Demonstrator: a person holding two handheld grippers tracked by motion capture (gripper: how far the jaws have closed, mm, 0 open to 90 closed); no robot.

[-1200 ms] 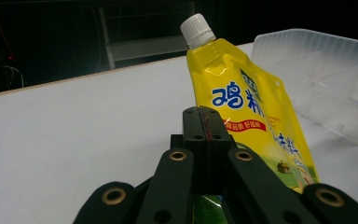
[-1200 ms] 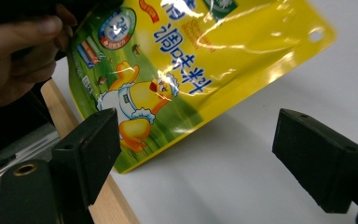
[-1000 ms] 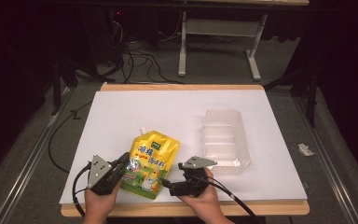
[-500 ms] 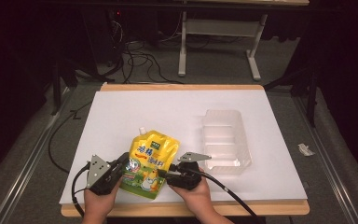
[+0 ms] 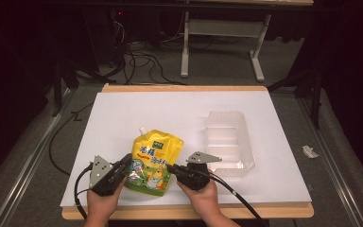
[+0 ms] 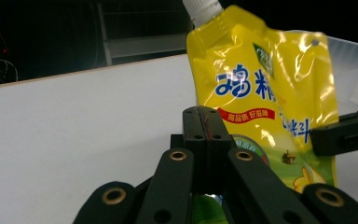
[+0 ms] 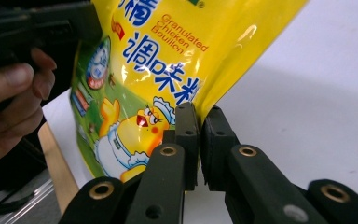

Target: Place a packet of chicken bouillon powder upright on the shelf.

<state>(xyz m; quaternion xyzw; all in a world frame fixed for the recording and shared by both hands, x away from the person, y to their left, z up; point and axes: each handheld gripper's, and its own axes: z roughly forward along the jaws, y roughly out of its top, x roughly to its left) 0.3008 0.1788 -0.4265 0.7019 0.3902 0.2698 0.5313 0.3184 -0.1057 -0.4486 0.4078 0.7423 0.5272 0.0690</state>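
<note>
White tabletop (image 5: 179,113) with both of our grippers gripping a yellow pouch (image 5: 153,161) near its front edge.
We are pinching the pouch's left edge in the left gripper (image 5: 126,163), jaws pressed together on it, while the right gripper (image 5: 171,167), whose jaws have just been closing, is clamping the right edge. We are keeping the pouch just left of a clear plastic tray (image 5: 229,139).
</note>
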